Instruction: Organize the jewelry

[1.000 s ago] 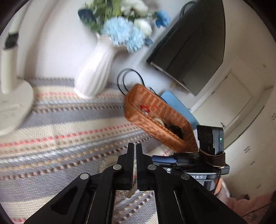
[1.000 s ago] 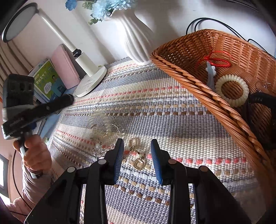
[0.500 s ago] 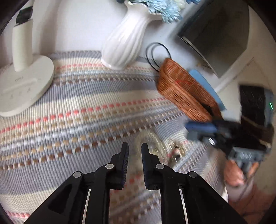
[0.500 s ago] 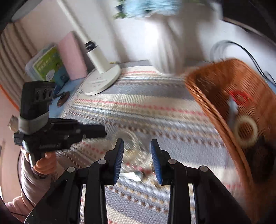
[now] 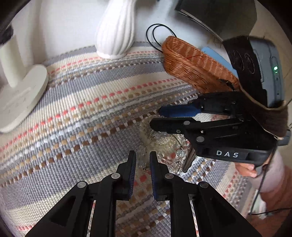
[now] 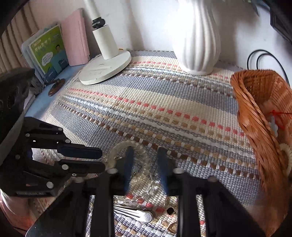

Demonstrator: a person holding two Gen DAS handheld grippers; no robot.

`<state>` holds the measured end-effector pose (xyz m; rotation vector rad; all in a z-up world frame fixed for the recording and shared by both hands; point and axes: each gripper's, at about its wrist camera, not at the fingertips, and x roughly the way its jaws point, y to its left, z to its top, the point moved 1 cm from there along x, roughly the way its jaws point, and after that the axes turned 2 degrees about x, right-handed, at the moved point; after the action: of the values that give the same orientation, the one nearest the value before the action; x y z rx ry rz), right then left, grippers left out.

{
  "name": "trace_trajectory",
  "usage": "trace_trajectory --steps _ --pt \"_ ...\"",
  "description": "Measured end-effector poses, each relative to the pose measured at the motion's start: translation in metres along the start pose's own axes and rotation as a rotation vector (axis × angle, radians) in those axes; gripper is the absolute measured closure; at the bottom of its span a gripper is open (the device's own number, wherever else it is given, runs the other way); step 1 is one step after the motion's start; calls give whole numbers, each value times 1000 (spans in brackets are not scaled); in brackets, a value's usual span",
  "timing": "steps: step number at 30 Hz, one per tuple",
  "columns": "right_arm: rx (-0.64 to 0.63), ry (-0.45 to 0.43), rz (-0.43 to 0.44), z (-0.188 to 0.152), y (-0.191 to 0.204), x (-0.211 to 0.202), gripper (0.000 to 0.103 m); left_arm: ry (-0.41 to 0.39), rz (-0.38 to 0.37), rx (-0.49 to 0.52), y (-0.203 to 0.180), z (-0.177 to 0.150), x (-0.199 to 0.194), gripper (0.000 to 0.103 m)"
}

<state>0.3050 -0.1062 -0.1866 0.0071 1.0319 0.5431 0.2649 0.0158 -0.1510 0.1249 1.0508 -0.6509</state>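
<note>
Left gripper (image 5: 142,158) and right gripper (image 6: 144,156) parted, empty, over clear bead bracelets (image 6: 127,147)

- Woven striped mat (image 6: 164,102): grey, cream, salmon and tan bands, covering the tabletop.
- White wall (image 6: 146,21): plain, directly behind the table.
- Ribbed white vase (image 6: 197,40): standing on the mat's far edge, against the wall.
- Desk lamp base (image 6: 104,67): round, white, with an upright column; partly on the mat, left of the vase.
- Books (image 6: 49,52): green-covered and pink volumes, upright beside the lamp.
- Blue table surface (image 6: 42,94): showing beyond the mat's left edge.
- Black cable (image 5: 157,36): looped against the wall.
- Dark monitor (image 5: 215,16): upper right.
- Light: soft daylight.
</note>
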Motion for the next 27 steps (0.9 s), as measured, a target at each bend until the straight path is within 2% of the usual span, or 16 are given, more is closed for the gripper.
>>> trace_trajectory --steps 3,7,13,18,22,27 --pt "-15 -24 -48 -2 1 -6 93 -12 72 58 -13 -2 1 94" --pt "14 -80 -43 -4 -1 -31 93 -52 94 69 -12 2 -3 94" --pt "49 -195 -156 -17 -4 -86 93 -262 -93 22 -4 5 -62 94" --pt "100 -234 -251 -39 -14 -115 93 -384 -191 48 -7 3 -95 94" --pt "136 -222 -194 -63 -18 -131 93 -468 -222 47 -3 2 -114 95" --pt "177 -144 -126 -93 -16 -132 93 -474 -223 44 -10 5 -110 96"
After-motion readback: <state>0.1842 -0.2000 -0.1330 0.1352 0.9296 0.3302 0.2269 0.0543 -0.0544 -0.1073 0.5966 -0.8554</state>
